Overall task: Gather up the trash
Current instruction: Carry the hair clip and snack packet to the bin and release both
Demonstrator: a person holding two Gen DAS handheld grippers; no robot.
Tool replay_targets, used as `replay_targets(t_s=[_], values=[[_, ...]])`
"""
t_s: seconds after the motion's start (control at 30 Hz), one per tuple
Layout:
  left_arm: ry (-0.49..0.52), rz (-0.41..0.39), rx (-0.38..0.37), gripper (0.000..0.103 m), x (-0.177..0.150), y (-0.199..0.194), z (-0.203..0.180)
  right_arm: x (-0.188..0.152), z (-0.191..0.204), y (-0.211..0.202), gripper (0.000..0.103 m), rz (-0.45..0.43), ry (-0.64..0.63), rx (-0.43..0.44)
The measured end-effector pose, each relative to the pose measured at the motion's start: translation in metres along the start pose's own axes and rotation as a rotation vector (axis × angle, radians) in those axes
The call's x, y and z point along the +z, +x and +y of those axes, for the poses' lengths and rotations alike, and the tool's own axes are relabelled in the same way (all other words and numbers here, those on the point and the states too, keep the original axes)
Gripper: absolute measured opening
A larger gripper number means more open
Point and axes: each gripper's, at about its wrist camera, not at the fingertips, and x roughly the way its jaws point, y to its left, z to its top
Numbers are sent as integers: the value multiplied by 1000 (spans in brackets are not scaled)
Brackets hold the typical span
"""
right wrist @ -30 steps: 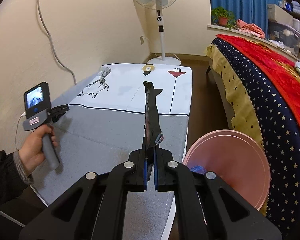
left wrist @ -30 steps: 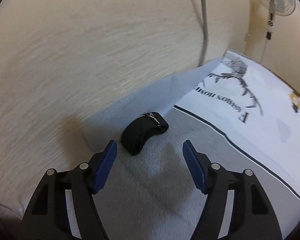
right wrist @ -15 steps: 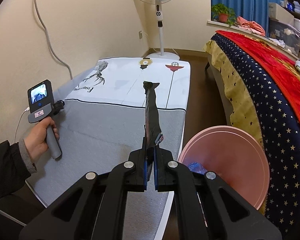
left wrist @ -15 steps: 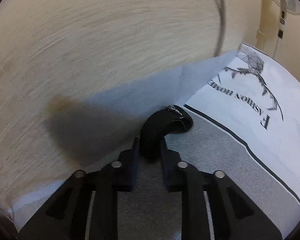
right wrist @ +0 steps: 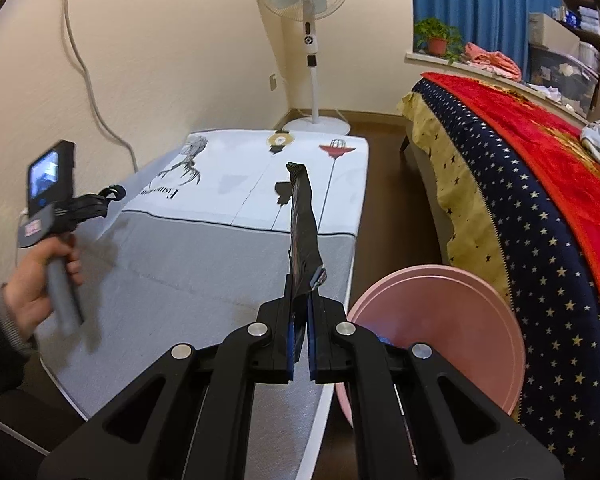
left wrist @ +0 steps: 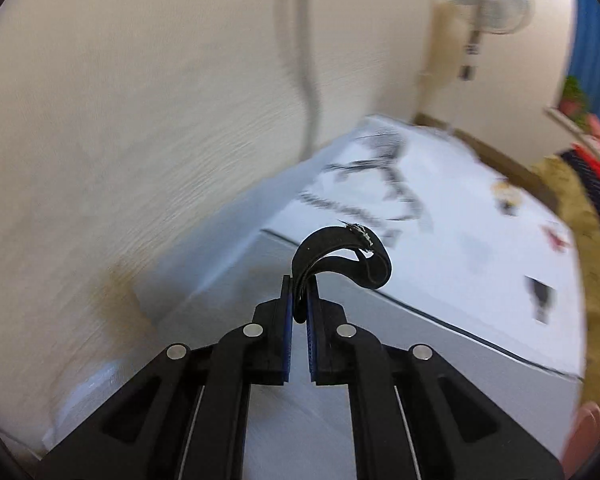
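Both views: even, warm indoor light, source not visible; no harsh glare. Fisheye vignette darkens all corners; straight lines bow toward the edges. Left wrist view: heavy motion blur across the textured cream wall point(left wrist: 120, 120) and the white printed mattress cover point(left wrist: 440, 208); only the looped black fabric strap point(left wrist: 340, 256) at centre is sharp. Right wrist view: mostly sharp, slight blur at the left edge; soft shadows on the grey mattress fabric point(right wrist: 188, 264); mild sheen on the round pink plastic basin point(right wrist: 440, 320).
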Motion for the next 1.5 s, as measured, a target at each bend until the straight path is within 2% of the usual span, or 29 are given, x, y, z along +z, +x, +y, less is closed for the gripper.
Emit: replay_targets(t_s=[0.13, 0.27, 0.37, 0.7, 0.87, 1.0, 1.2, 1.37, 1.5], values=[[133, -42, -121, 6, -9, -60, -30, 3, -8, -12, 5, -28, 11, -10], [261, -82, -210, 6, -22, -107, -60, 6, -18, -28, 5, -63, 22, -13], [310, -83, -278, 6, -35, -140, -80, 7, -29, -39, 5, -85, 38, -17], [518, -48, -498, 6, -101, -197, -165, -5, -86, -77, 5, -130, 111, -86], [608, -17, -564, 6, -129, -195, -201, -12, -115, -77, 5, -109, 155, -133], [632, 10, -598, 6, -135, -182, -218, -17, -126, -66, 5, -77, 154, -159], [645, 52, -643, 6, -140, -159, -240, -23, -138, -40, 5, -3, 168, -176], [658, 108, -719, 6, -145, -140, -259, -30, -144, -13, 5, 72, 183, -202], [661, 119, -750, 6, -153, -130, -272, -35, -149, -1, 5, 106, 190, -222]])
